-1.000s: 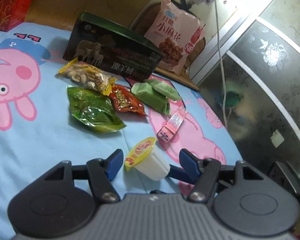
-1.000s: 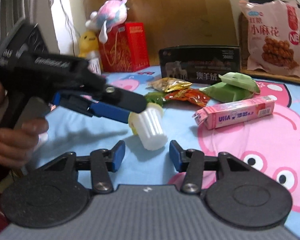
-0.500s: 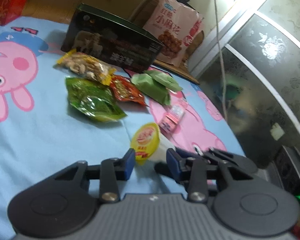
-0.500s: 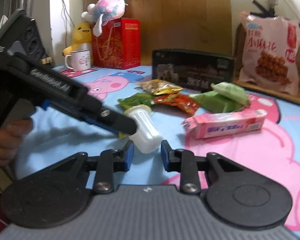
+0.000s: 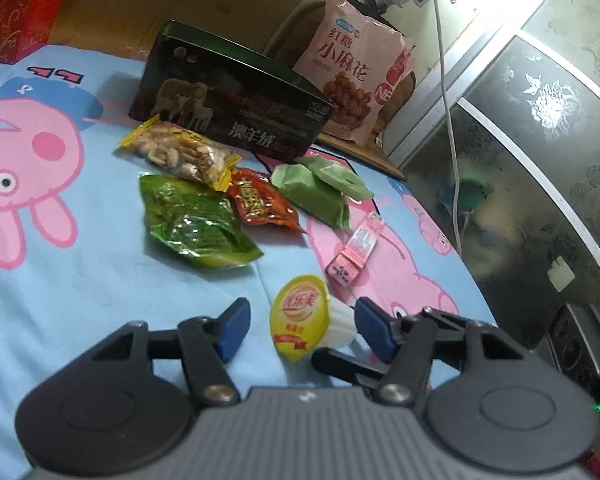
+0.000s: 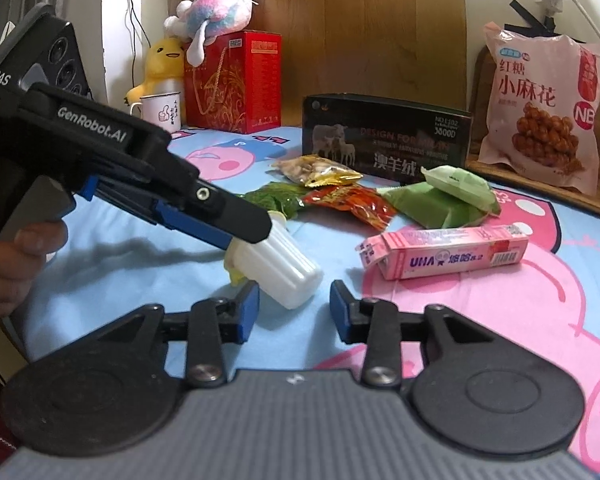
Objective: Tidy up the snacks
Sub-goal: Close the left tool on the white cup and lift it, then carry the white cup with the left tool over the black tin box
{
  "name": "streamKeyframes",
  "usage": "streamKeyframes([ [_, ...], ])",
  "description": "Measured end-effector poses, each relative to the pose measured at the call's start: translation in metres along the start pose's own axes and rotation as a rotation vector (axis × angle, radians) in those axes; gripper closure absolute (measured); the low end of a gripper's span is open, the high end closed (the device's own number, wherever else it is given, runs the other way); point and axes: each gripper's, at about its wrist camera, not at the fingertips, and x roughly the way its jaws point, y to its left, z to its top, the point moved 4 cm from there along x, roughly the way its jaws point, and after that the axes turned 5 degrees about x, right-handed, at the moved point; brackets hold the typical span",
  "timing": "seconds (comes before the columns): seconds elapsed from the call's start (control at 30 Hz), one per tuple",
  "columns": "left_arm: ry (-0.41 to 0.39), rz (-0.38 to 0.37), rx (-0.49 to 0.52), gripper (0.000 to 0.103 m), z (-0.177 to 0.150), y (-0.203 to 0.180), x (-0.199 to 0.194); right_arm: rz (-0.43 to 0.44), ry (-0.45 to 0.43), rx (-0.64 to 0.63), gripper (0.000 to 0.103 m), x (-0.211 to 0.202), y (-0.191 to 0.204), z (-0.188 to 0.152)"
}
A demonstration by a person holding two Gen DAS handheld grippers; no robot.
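A white jelly cup with a yellow lid (image 5: 300, 316) lies on its side on the blue cartoon cloth, also in the right wrist view (image 6: 276, 268). My left gripper (image 5: 300, 330) is open, its blue pads on either side of the cup without gripping it. My right gripper (image 6: 294, 312) is open too, its pads flanking the cup's base from the other side. Beyond lie a green packet (image 5: 192, 220), a red packet (image 5: 256, 200), a peanut bag (image 5: 176, 154), green wrapped packs (image 5: 320, 188) and a pink UHA box (image 6: 444, 252).
A dark box (image 5: 232, 96) and a pink snack bag (image 5: 352, 68) stand at the back. In the right wrist view a red gift box (image 6: 236, 84), plush toys (image 6: 216, 4) and a mug (image 6: 160, 112) stand at the far left. A white cable (image 5: 448, 100) hangs at right.
Half a second ago both grippers were closed tight around the jelly cup. Both have opened wide now, and the cup lies between the pads.
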Motion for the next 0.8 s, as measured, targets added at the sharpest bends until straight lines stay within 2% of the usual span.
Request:
streamKeyframes([
  [0.07,0.014,-0.006,0.005,0.048,-0.001,-0.002,0.005,0.006,0.007,-0.007,0.058,0.004,0.001,0.001],
  [0.13,0.036,-0.021,0.005,0.057,-0.004,-0.003,0.012,0.019,0.011,-0.013,0.056,0.007,0.003,0.002],
  [0.27,0.023,-0.001,0.029,0.062,-0.006,-0.006,0.010,0.019,0.010,-0.013,0.058,0.009,0.004,0.004],
  [0.57,-0.029,-0.011,0.026,0.062,0.006,-0.005,-0.011,0.029,-0.058,-0.014,0.058,0.005,0.010,0.020],
  [0.8,-0.004,0.003,-0.003,0.061,0.002,0.005,-0.007,0.033,-0.049,-0.030,0.060,0.017,0.014,0.024],
])
